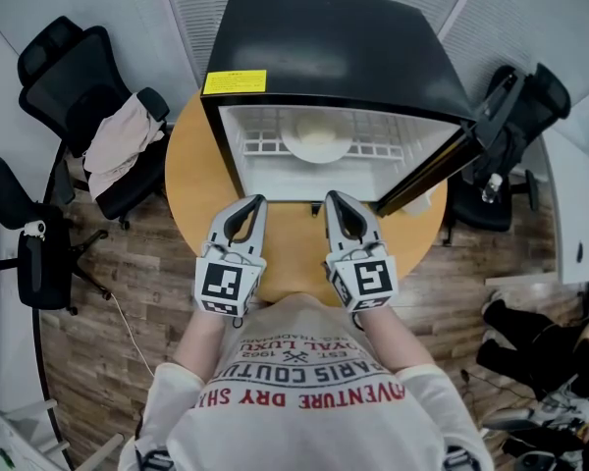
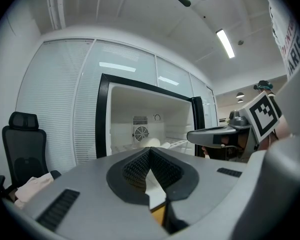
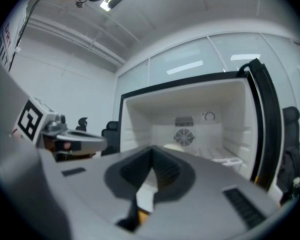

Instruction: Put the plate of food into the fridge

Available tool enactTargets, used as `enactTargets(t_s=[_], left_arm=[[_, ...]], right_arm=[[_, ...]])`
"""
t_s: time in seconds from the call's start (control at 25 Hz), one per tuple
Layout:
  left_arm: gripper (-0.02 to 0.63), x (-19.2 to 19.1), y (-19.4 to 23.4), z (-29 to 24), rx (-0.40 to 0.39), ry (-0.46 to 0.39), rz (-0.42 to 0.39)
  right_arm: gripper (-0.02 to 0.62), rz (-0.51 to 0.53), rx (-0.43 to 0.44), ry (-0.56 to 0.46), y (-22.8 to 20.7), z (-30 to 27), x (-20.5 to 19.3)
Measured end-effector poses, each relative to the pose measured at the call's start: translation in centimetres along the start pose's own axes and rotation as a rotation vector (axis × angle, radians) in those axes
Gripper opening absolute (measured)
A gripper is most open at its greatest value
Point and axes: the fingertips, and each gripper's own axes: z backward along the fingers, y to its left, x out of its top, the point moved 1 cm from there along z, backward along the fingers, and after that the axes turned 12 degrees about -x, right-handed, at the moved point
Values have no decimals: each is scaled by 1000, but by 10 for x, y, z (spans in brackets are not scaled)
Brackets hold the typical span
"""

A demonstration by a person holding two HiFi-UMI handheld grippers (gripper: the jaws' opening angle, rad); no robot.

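The plate of food (image 1: 316,137) sat on the shelf inside the fridge (image 1: 324,37). The left tool (image 1: 252,202) and right tool (image 1: 332,199) hung over the worktop's (image 1: 188,170) near edge, jaws together, empty. To my eye only the open door (image 1: 427,170) needed pushing shut.

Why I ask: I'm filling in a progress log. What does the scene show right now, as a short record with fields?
fridge: on the round wooden table
door: open, swung to the right
plate of food: inside the fridge, on the white wire shelf
left gripper: jaws together, empty, over the table in front of the fridge
right gripper: jaws together, empty, beside the left one
task status: plate is in; door not yet closed
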Motion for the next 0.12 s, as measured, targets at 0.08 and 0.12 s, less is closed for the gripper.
enactTargets(t_s=[0.08, 0.12], left_arm=[[34, 0, 0, -1, 1, 1, 1], [34, 0, 1, -2, 1, 1, 1]], right_arm=[[28, 5, 0, 2, -1, -1, -1], [28, 7, 0, 3, -1, -1, -1]])
